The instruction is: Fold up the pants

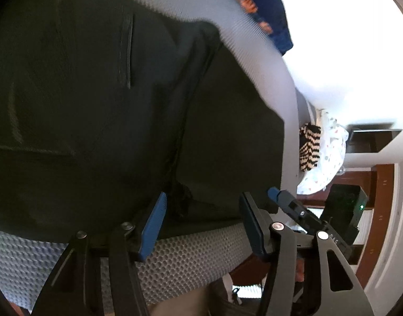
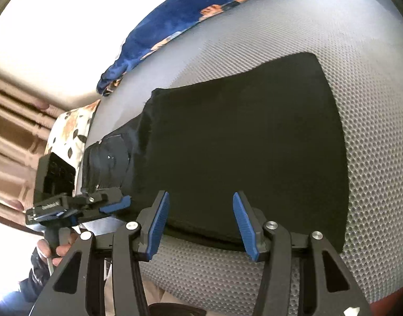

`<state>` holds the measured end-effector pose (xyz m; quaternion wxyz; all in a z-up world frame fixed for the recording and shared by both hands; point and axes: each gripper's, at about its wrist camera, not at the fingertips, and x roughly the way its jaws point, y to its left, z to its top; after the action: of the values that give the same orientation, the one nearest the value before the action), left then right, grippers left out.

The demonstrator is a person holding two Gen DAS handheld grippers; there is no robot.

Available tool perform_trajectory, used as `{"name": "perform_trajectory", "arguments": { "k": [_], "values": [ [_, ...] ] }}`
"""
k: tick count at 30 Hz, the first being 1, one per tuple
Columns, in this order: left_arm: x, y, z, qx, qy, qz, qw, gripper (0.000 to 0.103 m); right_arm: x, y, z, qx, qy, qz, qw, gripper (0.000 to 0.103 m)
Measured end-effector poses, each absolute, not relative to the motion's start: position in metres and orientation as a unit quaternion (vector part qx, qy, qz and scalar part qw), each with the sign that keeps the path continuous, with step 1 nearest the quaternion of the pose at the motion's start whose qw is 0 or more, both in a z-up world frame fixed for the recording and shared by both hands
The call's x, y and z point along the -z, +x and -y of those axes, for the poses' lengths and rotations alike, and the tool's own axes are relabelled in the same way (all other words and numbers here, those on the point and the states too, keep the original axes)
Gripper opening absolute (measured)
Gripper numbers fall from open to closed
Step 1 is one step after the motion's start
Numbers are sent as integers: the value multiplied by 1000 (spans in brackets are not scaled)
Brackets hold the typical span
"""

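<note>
Folding dark pants [image 2: 243, 147] on a grey honeycomb mat [image 2: 364, 121], with the cloth already doubled into a compact rectangle filling the middle of the right wrist view and most of the left half of the left wrist view. Showing a leg layer over the waist part: pocket and waistband peeking out at centre left of the right wrist view, a welt pocket slit at upper centre of the left wrist view.

Right gripper [image 2: 200, 218] at the bottom centre of its frame, jaws spread wide, blue pads either side of the near edge of the cloth, holding nothing. Left gripper [image 1: 201, 218] likewise parted at bottom centre of its own frame, astride the near edge by the centre seam, nothing clamped; seen again from the side at lower left of the right wrist view, by the waistband corner.

Probably lining up for the next fold or a final smoothing. Worth doing: sliding each lower finger under every layer at the near edge, not just the top one; closing both sides evenly; lifting level so the stacked layers stay aligned; carrying toward the far edge near the blue floral fabric [image 2: 175, 18] at the top without dragging the mat.
</note>
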<state>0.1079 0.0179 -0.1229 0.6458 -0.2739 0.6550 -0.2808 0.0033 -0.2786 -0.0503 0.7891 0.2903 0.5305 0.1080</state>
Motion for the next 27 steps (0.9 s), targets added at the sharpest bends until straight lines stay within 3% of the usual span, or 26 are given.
{"name": "perform_trajectory", "arguments": {
  "k": [5, 6, 7, 8, 9, 15, 22, 23, 25, 27],
  "values": [
    [128, 106, -3, 282, -267, -651, 652, 57, 57, -1, 292, -103, 303, -530, 785, 49],
    [127, 106, -1, 283, -264, -650, 654, 51, 57, -1, 293, -103, 303, -530, 785, 49],
    [128, 105, 3, 287, -258, -652, 652, 27, 58, -1, 293, -103, 303, -530, 785, 49],
    [132, 103, 10, 296, -250, -661, 643, 12, 59, -1, 293, -101, 302, -531, 785, 49],
    [135, 101, 13, 295, -248, -665, 640, 8, 61, -1, 294, -97, 301, -533, 785, 49],
    [108, 85, 13, 316, -209, -625, 682, 8, 61, -4, 297, -87, 292, -535, 788, 49],
    [128, 88, 15, 304, -169, -637, 688, 12, 69, -8, 288, -71, 232, -549, 800, 47],
    [126, 89, 15, 305, -163, -638, 688, 15, 68, -7, 286, -70, 221, -552, 801, 47],
    [116, 90, 13, 296, -133, -627, 708, 32, 65, -5, 284, -70, 211, -556, 801, 47],
    [101, 88, 14, 287, -82, -597, 745, 37, 58, -1, 285, -74, 206, -549, 807, 47]
  ]
}}
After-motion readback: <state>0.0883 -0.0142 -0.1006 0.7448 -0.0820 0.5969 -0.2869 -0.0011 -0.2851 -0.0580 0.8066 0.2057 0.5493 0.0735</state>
